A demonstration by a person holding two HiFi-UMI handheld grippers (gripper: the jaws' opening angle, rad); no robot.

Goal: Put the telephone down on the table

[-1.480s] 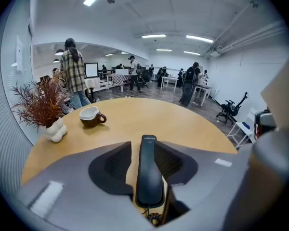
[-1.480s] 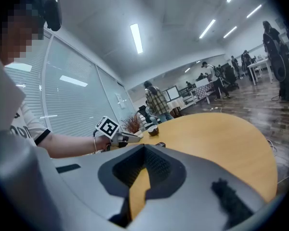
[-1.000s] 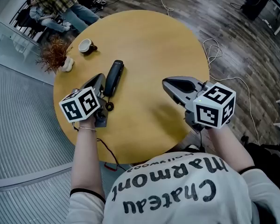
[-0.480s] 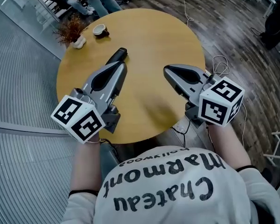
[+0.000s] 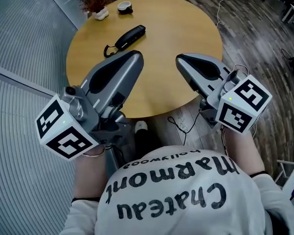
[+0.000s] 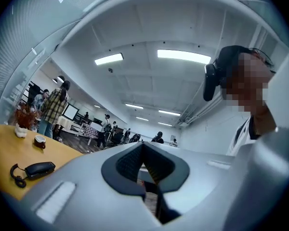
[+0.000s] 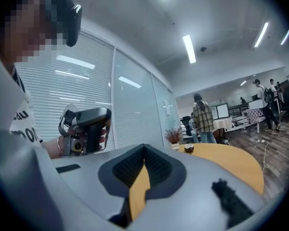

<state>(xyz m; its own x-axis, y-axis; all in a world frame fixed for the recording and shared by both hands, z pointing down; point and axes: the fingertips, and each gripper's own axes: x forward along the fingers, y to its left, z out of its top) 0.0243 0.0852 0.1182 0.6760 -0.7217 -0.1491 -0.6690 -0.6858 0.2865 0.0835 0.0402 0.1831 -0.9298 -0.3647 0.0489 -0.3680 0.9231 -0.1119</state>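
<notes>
Telephone (image 5: 131,37) lying flat on tabletop (image 5: 181,28), toward its far left edge.
Left gripper (image 5: 135,58) and right gripper (image 5: 180,59) hover over near edge, well apart from it; fingers of each together, nothing between. Cup (image 5: 124,6) at far edge.

Round table (image 5: 176,43): telephone (image 5: 130,37) (cup (image 5: 123,6) beyond)

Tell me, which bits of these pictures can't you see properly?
1. Head view: the black telephone handset on the round wooden table is too small to show any buttons.
2. Head view: the top edge cuts off the reddish dried plant in its white pot.
3. Head view: what is inside the small round cup is too small to tell.
4. Left gripper view: the grey left hand-held gripper hides most of the table.
</notes>
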